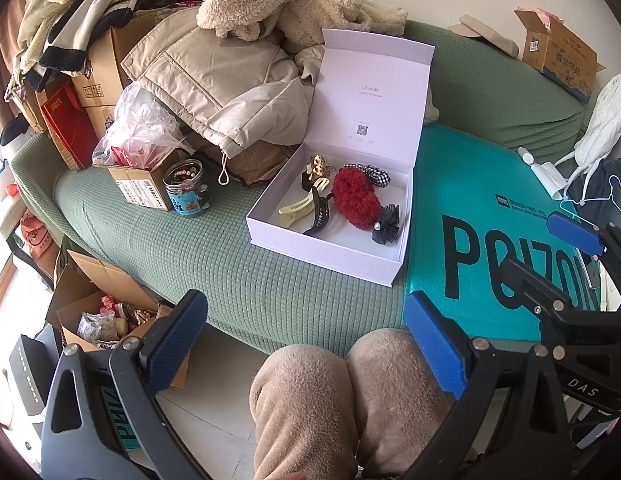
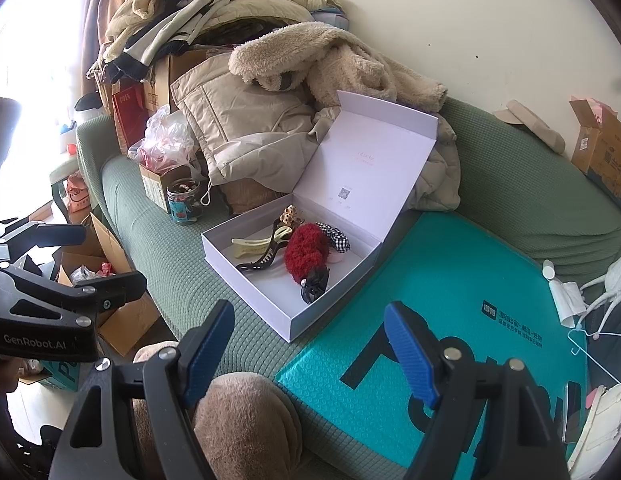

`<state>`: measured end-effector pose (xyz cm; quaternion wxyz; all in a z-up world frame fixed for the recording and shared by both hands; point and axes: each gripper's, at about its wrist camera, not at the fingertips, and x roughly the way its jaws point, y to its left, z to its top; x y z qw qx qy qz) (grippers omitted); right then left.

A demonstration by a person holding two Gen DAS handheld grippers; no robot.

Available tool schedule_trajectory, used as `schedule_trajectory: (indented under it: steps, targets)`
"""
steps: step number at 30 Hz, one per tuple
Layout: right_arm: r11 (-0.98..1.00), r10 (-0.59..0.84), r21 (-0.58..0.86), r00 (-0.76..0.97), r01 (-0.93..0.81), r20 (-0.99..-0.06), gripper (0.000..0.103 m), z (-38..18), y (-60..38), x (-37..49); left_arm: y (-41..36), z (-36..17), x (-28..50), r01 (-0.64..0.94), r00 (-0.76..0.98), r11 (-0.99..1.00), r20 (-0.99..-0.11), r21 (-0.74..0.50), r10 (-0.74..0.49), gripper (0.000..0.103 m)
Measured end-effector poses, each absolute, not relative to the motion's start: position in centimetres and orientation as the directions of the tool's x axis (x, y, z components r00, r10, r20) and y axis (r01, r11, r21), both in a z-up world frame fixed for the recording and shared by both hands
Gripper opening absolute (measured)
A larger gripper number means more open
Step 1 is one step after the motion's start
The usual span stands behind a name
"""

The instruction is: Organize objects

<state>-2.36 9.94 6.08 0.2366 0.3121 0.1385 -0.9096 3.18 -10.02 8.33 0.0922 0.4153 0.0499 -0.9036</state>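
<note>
box (image 1: 326, 242) on sofa (image 1: 214, 256) looks packed with clips, both grippers' jaws wide, empty; next likely closing lid (image 1: 370, 96).

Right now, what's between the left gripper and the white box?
Only bare green sofa cover lies between the left gripper and the white box; the left wrist view shows it.
</note>
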Motion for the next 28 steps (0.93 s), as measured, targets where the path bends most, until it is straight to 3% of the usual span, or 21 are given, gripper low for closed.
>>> schedule_trajectory:
  steps: [28]
  targets:
    - [-0.847, -0.347, -0.063, -0.639, 0.527, -0.686, 0.078, 3.3, 9.6, -6.6, -10.4, 5.5, -1.3, 0.189, -0.594, -0.982, -0.798, -0.017, -0.101, 0.099]
